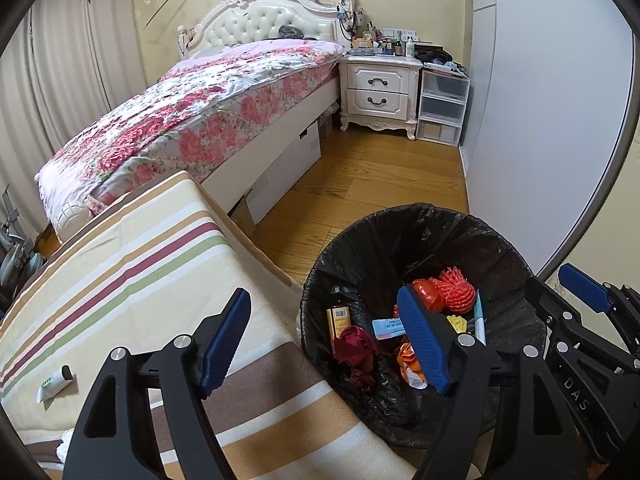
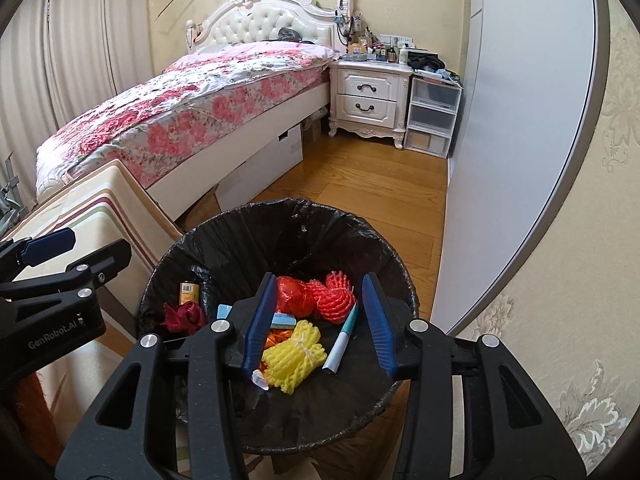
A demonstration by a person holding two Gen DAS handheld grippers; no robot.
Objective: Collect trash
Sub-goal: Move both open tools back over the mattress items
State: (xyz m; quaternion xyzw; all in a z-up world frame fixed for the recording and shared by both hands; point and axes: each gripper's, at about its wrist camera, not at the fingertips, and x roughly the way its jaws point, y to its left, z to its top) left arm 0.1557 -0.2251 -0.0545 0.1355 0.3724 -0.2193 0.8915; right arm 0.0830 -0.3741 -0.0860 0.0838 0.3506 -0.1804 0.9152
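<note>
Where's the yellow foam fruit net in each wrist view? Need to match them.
Left wrist: yellow foam net is mostly hidden, just a sliver inside the bin, right of centre, behind the left gripper's right finger.
Right wrist: yellow foam net is in plain sight, low centre, lying in the bin under the open right gripper.
Shared landmark: the red foam net just beyond it in the black-lined bin.

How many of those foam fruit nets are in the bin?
2 visible: a red foam net toward the back of the bin, and a yellow foam net nearer the front beside a pen. Others may lie hidden underneath.
</note>
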